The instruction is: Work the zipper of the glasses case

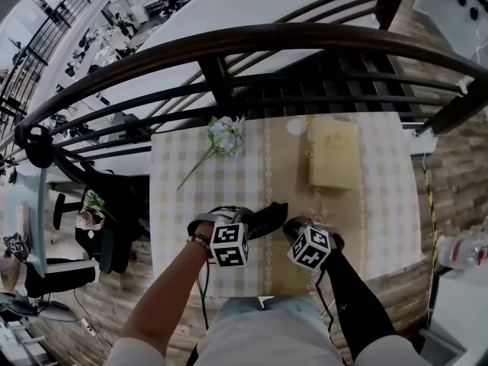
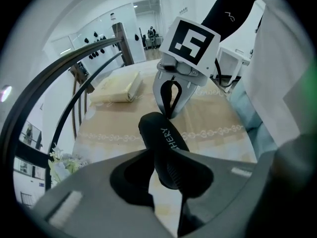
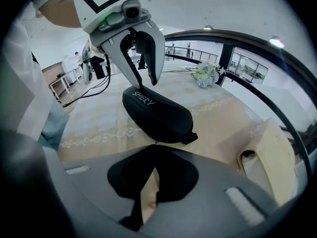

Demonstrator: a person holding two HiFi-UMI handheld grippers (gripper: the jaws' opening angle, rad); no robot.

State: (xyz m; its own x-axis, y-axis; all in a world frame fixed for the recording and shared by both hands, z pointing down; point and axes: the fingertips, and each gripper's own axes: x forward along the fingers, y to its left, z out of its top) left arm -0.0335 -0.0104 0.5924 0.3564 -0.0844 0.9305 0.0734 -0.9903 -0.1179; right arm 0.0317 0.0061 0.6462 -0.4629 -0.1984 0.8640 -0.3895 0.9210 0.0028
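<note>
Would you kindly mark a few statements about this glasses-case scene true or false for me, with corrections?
1. The left gripper holds the case. True.
2. The right gripper is wide open. False: it is shut on the zipper pull.
3. The flowers lie on the box. False: they lie apart on the cloth.
4. The case is black. True.

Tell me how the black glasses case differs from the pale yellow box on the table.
The glasses case is black; the box is pale yellow. The case is rounded and tapered; the box is flat and rectangular. The case is clamped in the left tool, the right tool pinching its zipper pull; the box lies untouched farther back. Both are over the checked tablecloth.
</note>
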